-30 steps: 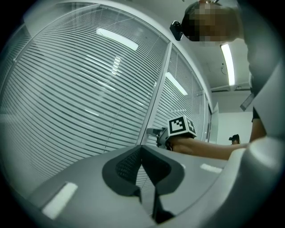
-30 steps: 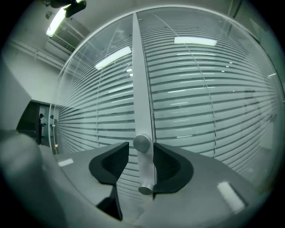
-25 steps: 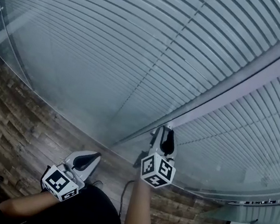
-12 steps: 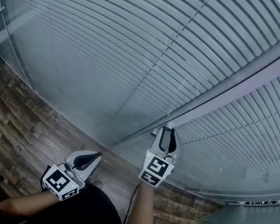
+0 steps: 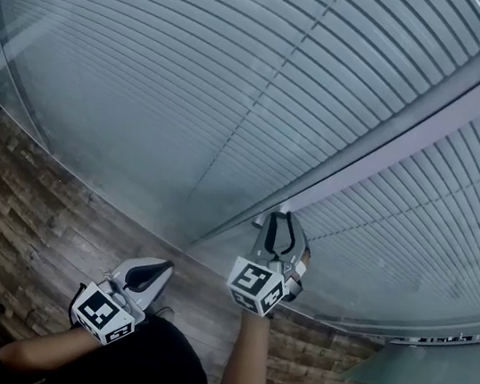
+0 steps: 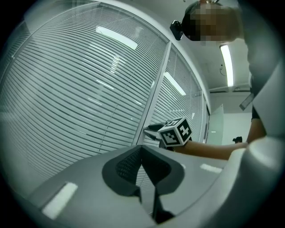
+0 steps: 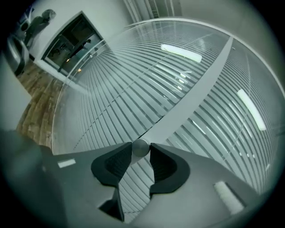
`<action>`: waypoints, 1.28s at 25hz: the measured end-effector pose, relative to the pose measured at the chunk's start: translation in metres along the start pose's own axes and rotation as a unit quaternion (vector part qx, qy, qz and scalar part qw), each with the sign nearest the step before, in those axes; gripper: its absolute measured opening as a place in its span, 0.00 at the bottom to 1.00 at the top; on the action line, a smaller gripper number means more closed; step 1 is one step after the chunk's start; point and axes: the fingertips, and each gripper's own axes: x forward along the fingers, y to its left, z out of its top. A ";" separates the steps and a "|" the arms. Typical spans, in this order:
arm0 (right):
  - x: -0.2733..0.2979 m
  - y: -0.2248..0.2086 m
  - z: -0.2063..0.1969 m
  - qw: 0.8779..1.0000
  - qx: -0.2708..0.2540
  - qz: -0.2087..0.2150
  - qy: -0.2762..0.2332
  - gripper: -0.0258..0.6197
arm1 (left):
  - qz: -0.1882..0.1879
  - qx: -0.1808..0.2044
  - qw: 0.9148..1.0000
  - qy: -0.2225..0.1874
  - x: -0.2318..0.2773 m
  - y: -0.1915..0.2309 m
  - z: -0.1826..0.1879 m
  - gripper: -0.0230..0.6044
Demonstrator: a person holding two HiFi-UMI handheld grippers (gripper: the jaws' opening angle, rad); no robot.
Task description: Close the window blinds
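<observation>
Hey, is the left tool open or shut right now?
Shut. In the left gripper view, the left tool's jaw tips meet, and nothing sits between them.

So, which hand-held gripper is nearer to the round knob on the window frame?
Right. The right hand-held gripper has the round knob between its jaws, which have just been closing on it. The left hand-held gripper is lower and to the left, apart from it.

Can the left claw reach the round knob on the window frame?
Probably not: the right claw has just closed on the knob, covering both sides, and the left claw sits shut, well away from it.
</observation>
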 end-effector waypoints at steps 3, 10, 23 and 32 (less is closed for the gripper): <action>-0.001 -0.004 -0.001 0.989 0.141 0.028 -0.024 0.32 | 0.000 -0.003 1.000 0.001 0.003 -0.002 -0.001 0.03; 0.000 -0.007 -0.005 0.902 0.425 0.044 -0.055 0.32 | 0.009 -0.008 1.000 0.002 -0.001 0.005 -0.002 0.03; -0.001 -0.013 -0.007 0.919 0.390 0.027 -0.042 0.24 | 0.017 -0.007 1.000 0.001 -0.007 0.008 -0.001 0.03; 0.003 -0.003 0.001 0.994 0.104 0.026 0.026 0.24 | 0.005 -0.005 1.000 0.001 -0.004 0.006 -0.001 0.03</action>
